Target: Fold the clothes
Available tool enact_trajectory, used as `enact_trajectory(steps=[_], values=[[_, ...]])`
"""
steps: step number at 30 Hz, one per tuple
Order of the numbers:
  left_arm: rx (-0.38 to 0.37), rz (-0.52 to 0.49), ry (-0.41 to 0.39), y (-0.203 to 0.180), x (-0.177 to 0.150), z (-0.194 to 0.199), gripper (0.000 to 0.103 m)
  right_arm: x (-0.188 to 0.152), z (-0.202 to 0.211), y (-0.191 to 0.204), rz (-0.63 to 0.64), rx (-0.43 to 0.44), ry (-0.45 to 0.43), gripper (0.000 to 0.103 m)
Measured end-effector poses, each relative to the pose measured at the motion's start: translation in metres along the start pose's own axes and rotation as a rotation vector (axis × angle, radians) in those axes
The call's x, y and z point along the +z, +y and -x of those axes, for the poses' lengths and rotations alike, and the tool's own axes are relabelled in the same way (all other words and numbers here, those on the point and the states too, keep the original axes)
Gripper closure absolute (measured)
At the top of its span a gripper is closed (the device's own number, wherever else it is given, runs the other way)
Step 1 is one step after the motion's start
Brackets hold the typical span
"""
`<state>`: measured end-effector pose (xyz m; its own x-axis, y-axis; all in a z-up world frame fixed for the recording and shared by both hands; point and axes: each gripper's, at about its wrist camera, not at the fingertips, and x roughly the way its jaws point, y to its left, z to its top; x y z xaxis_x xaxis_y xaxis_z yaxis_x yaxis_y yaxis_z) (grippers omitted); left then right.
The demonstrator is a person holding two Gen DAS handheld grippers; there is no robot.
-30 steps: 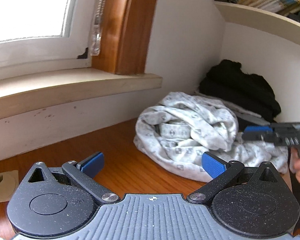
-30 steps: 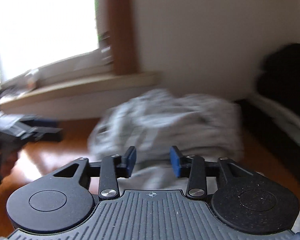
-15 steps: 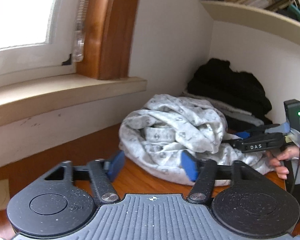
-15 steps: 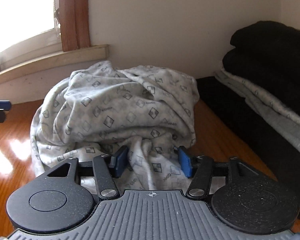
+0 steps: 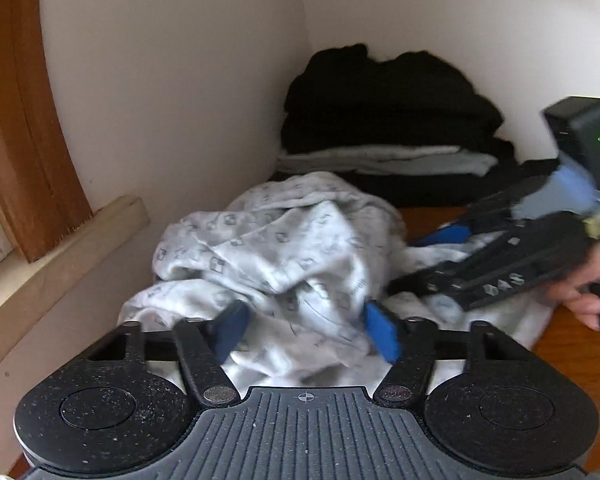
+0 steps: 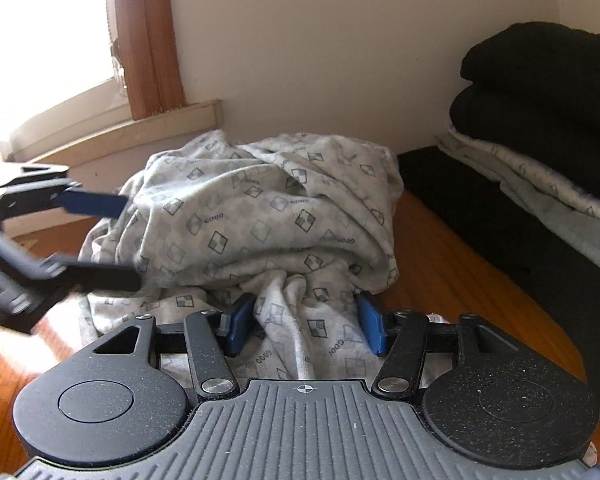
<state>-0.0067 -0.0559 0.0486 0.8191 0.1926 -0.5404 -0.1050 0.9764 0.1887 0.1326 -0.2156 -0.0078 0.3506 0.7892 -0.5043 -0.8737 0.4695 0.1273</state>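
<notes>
Crumpled patterned garment [image 6: 260, 220] lies heaped on the wooden surface [image 6: 440, 264]. Both the left hand-held gripper [image 5: 306, 330] — jaws opening — and the right hand-held gripper [image 6: 304, 322] straddle folds without gripping; either may pinch several layers — dragging the whole heap.

A glossy orange-brown wooden tabletop [image 6: 452, 280] fills the lower part of the right wrist view, running back to a white wall. In the centre of the frame a crumpled grey-white garment [image 6: 260, 220] with small square prints lies heaped on it. At the right edge, a stack of folded clothes [image 6: 540, 168], black with a pale grey layer between, rests against the corner.
</notes>
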Motion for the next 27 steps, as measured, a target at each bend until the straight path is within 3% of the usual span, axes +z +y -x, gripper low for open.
enact_trajectory(steps=[1,3,4,5,11,15,21,22,24,27], values=[[0.000,-0.004,0.011,0.003,0.003,-0.003,0.048,0.000,0.000,0.000,-0.001,0.000,0.000,0.047],[0.001,-0.010,0.027,0.009,0.008,-0.008,0.080,0.000,0.001,0.000,-0.003,0.004,-0.002,0.047],[0.005,0.004,0.011,0.013,0.013,-0.005,0.087,0.000,0.001,0.000,-0.004,0.006,-0.003,0.047],[0.010,0.017,-0.004,0.018,0.018,-0.002,0.089,0.000,0.001,0.000,-0.004,0.008,-0.005,0.047],[0.086,0.143,-0.140,0.058,0.053,0.024,0.093,-0.001,0.004,0.000,-0.003,0.006,-0.016,0.047],[0.119,0.165,-0.125,0.067,0.057,0.018,0.092,-0.001,0.005,0.000,-0.005,0.000,-0.019,0.047],[0.089,0.190,-0.108,0.061,0.030,0.022,0.092,-0.003,0.013,0.000,0.005,0.011,-0.072,0.047],[0.083,0.193,-0.107,0.059,0.024,0.025,0.088,-0.004,0.018,0.003,0.032,0.004,-0.096,0.047],[0.075,0.198,-0.108,0.057,0.010,0.032,0.071,-0.004,0.021,0.014,0.104,-0.023,-0.106,0.047],[0.080,0.205,-0.097,0.059,-0.002,0.038,0.071,0.005,0.022,0.031,0.167,-0.013,-0.105,0.047]])
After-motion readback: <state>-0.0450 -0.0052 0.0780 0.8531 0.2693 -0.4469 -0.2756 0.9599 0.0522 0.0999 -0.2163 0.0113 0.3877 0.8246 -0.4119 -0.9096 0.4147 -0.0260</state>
